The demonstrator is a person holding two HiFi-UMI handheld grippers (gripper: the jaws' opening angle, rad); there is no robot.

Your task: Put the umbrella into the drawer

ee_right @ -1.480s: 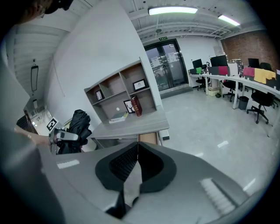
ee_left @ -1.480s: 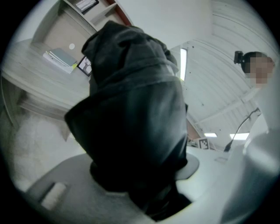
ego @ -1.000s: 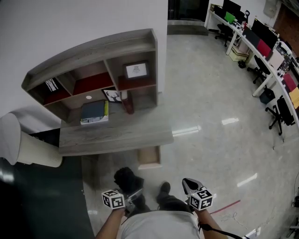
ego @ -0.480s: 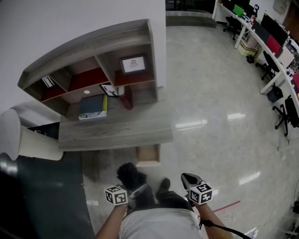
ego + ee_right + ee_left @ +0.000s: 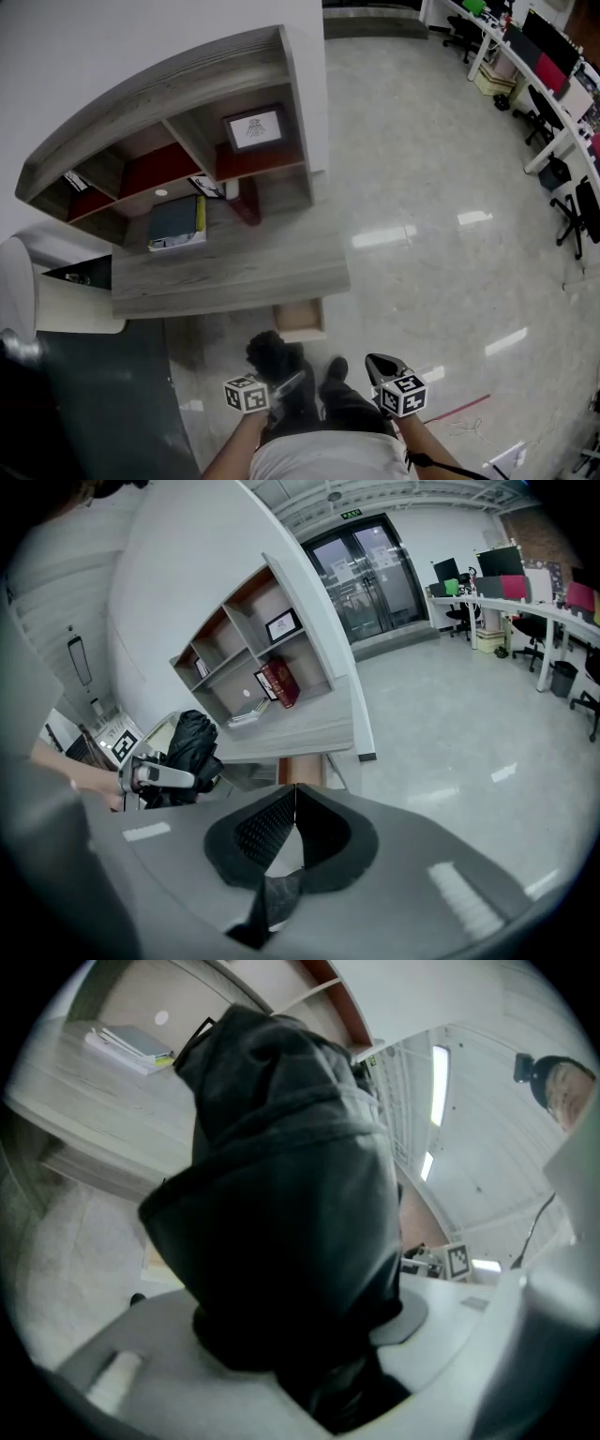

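We clamp the black umbrella (image 5: pixel 291 1213) in our left hand-held gripper (image 5: pixel 285 382), near the open drawer (image 5: pixel 300 320), with our right hand-held gripper (image 5: pixel 295 792) empty, jaws together.

1. A grey wooden desk (image 5: pixel 234 267) stands ahead of the fingers of the left gripper (image 5: pixel 284 380) and the right gripper (image 5: pixel 377 362), apart from both.
2. On its top, ahead and left of the left fingers, are a stack of books (image 5: pixel 175 222) and a leaning red book (image 5: pixel 248 202).
3. The hutch shelf (image 5: pixel 159 103) behind holds 1 framed picture (image 5: pixel 255 128).
4. The open drawer (image 5: pixel 298 319) is just ahead, between the 2 sets of fingers.
5. A glossy floor (image 5: pixel 422 234) lies beneath.
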